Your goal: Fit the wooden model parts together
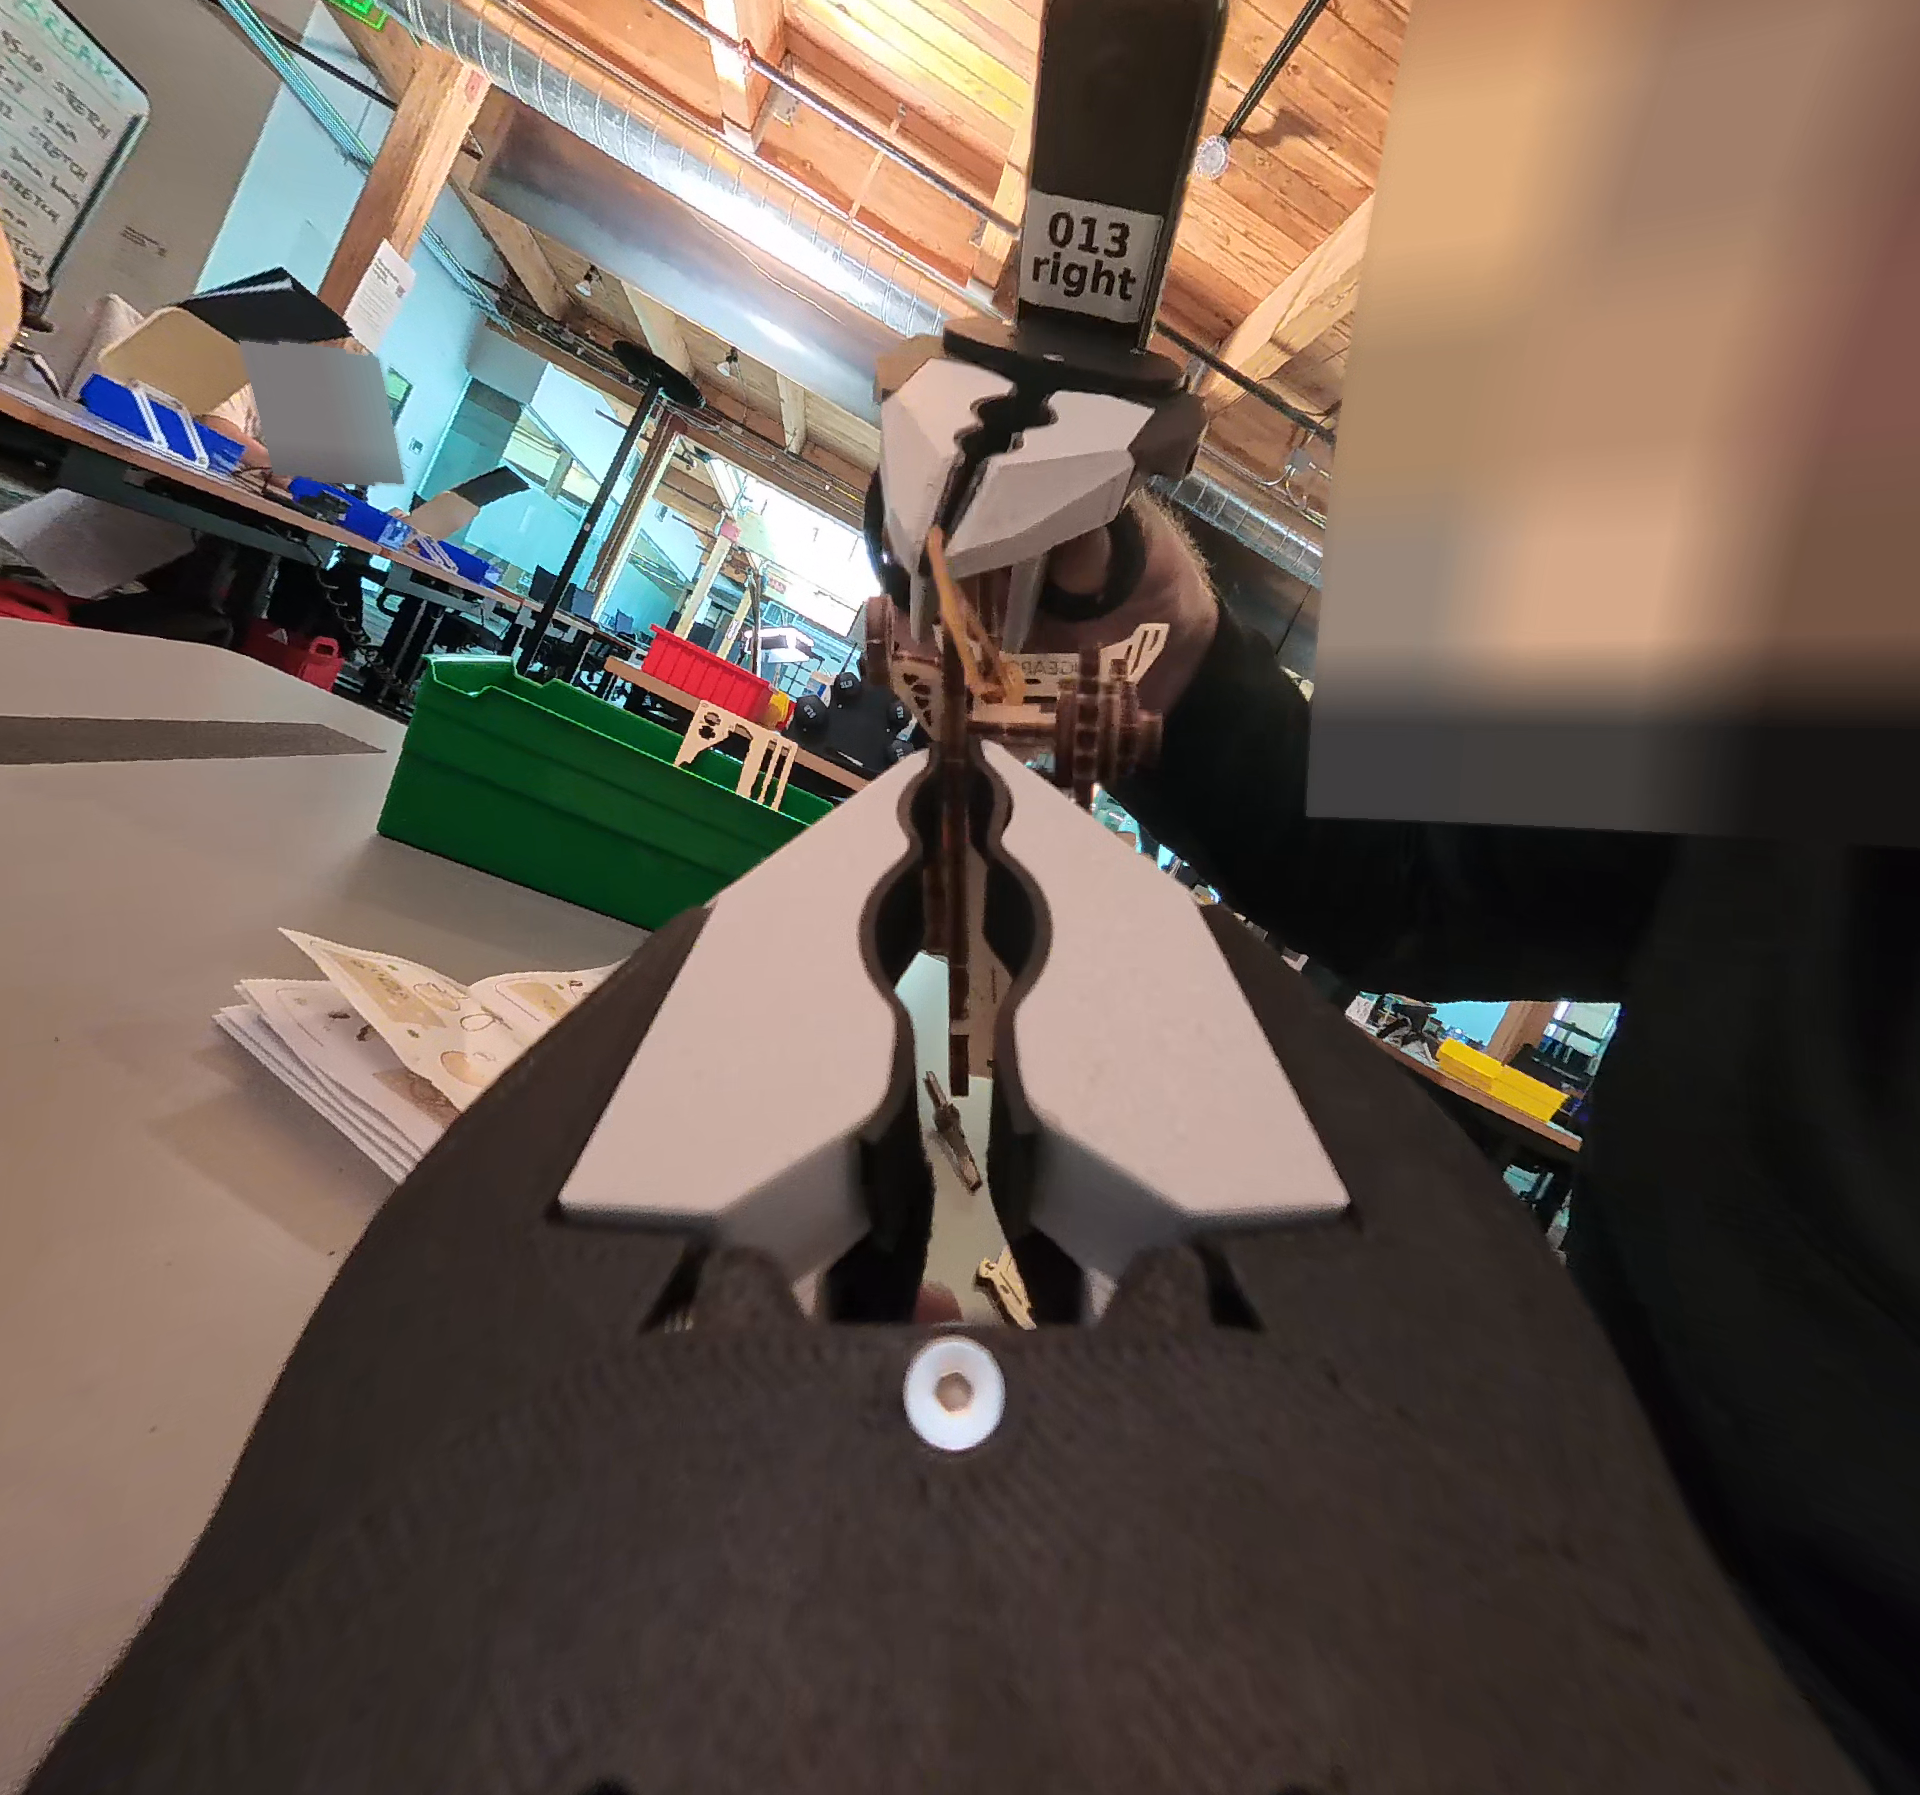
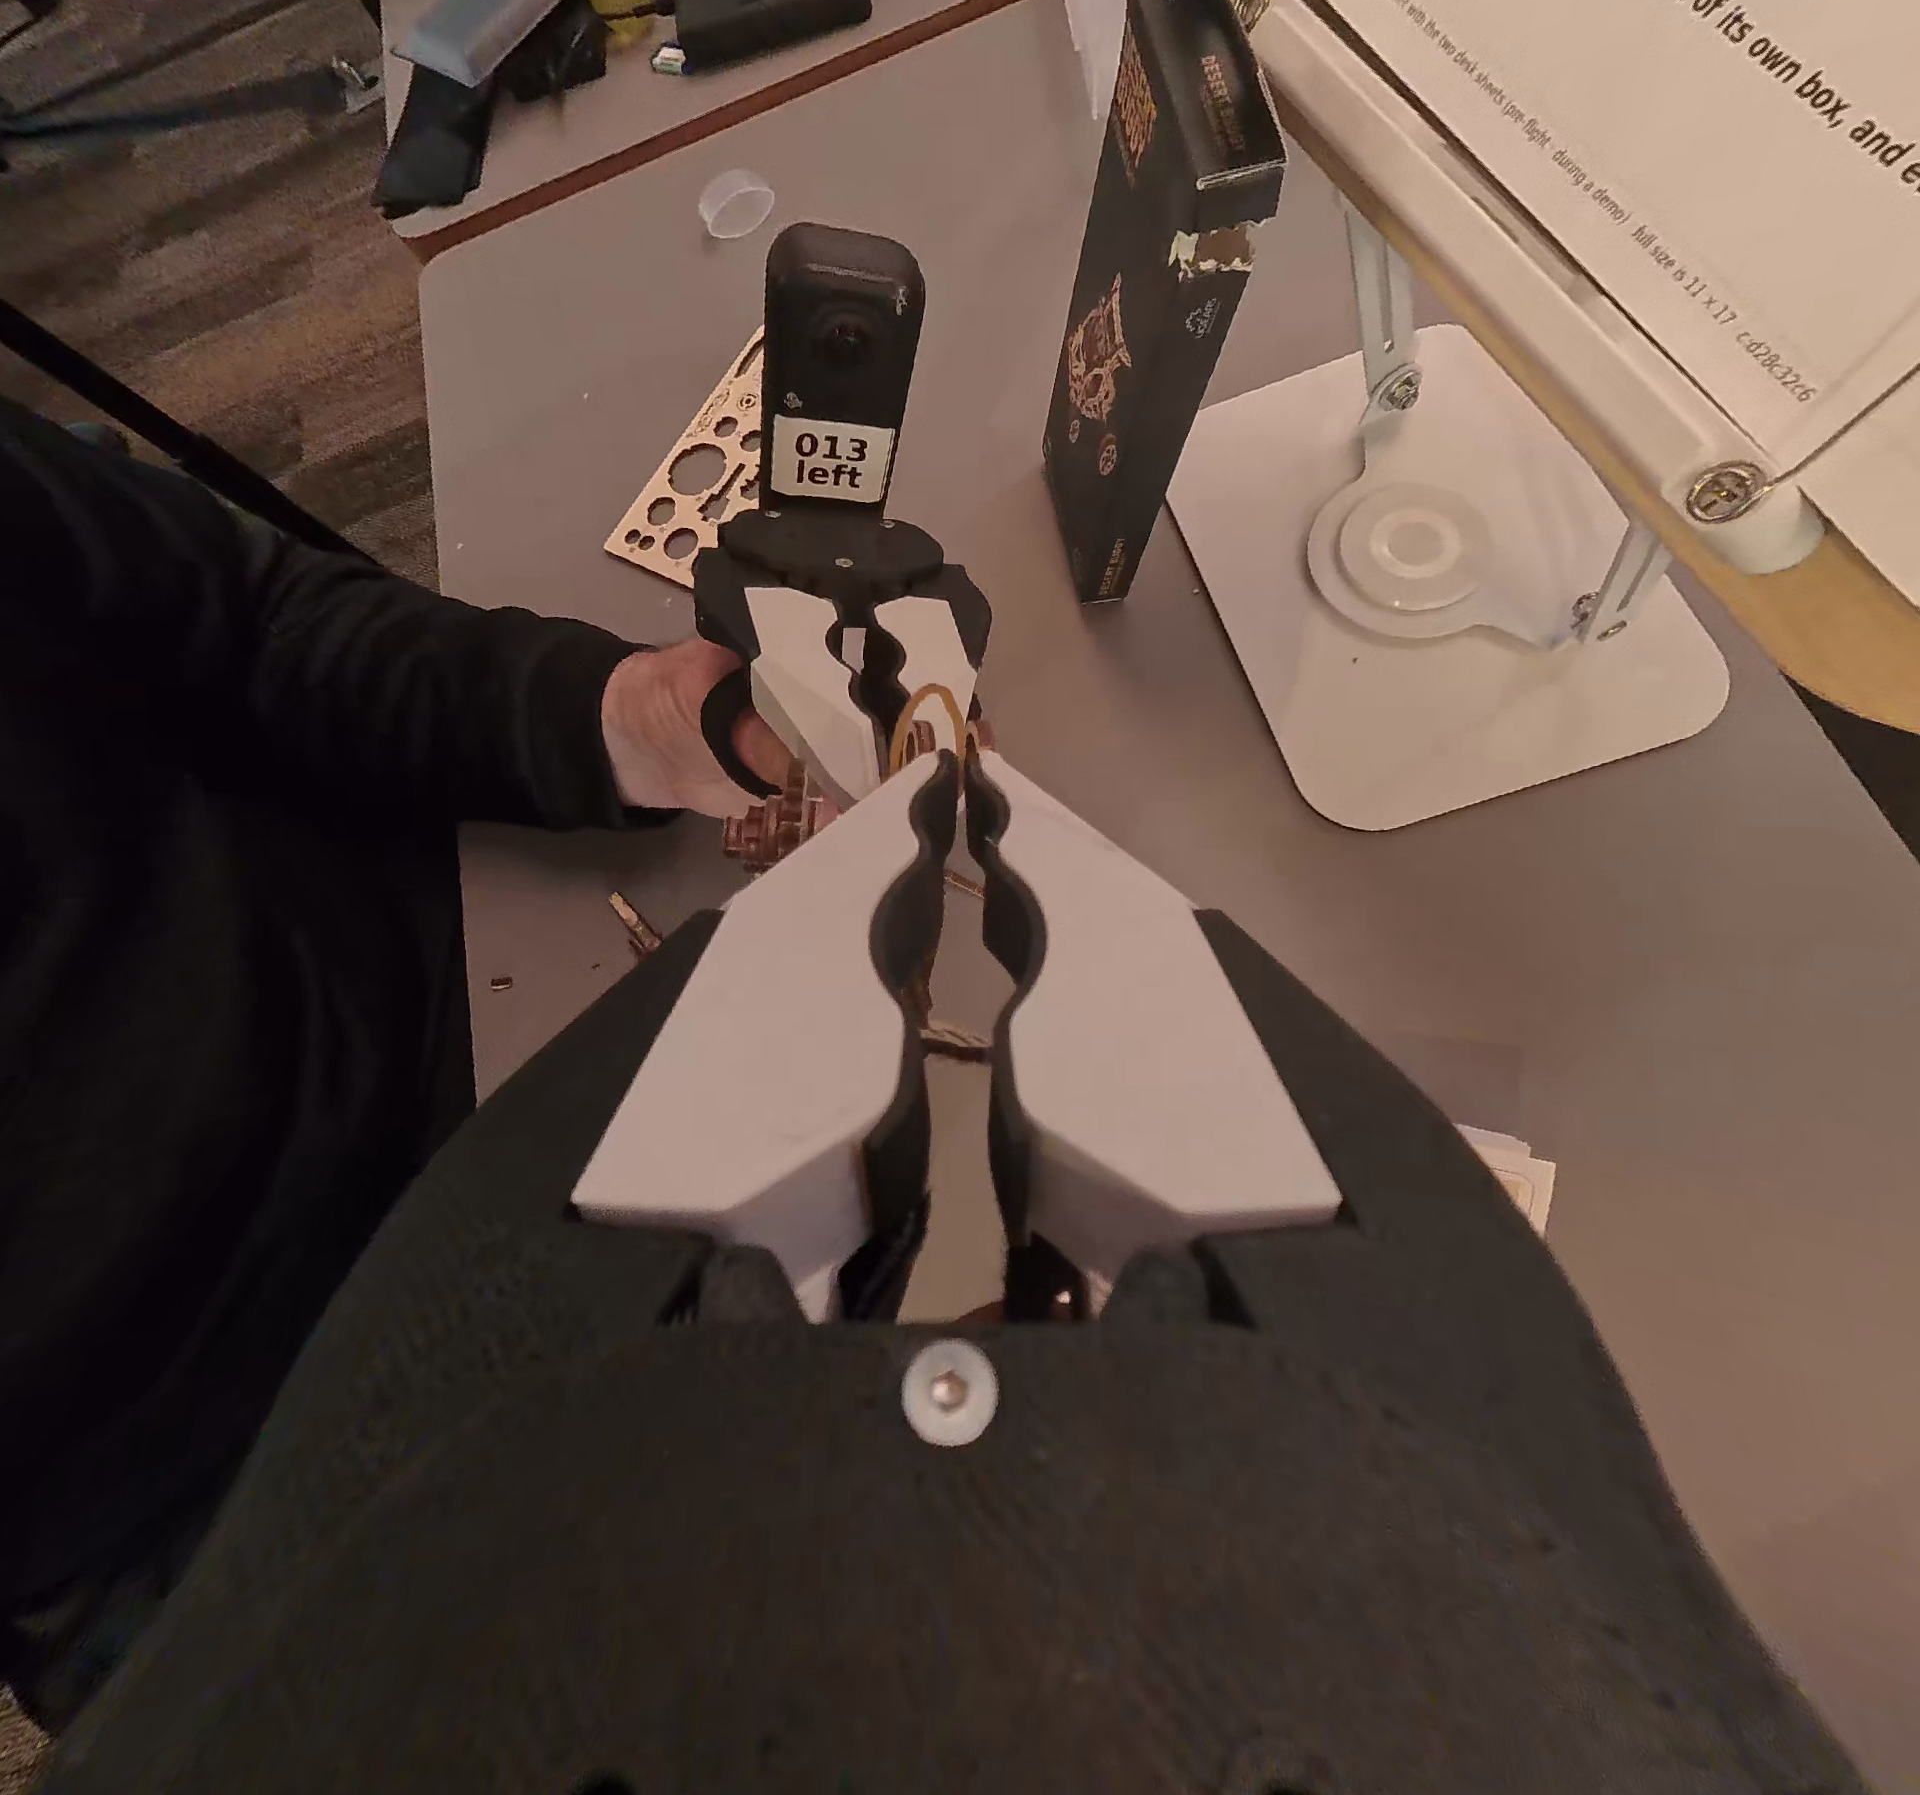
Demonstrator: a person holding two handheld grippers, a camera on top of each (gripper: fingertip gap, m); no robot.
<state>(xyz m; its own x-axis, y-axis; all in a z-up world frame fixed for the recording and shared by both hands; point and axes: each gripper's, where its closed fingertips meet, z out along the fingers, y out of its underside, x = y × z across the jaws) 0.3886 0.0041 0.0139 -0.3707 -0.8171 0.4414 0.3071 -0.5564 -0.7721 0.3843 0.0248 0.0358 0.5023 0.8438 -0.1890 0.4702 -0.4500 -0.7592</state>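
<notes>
Two hand-held grippers [image 1: 951, 769] [image 2: 961, 758]; one wooden model [image 1: 997, 696]; both clamped

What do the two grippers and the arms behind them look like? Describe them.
Both grippers, left and right, match: a textured black body, two pale grey wedge fingers with wavy black inner pads, a white washer at the base. Each carries an upright black camera with a white label, and a black finger loop. Sleeves are black. No cables show.
</notes>
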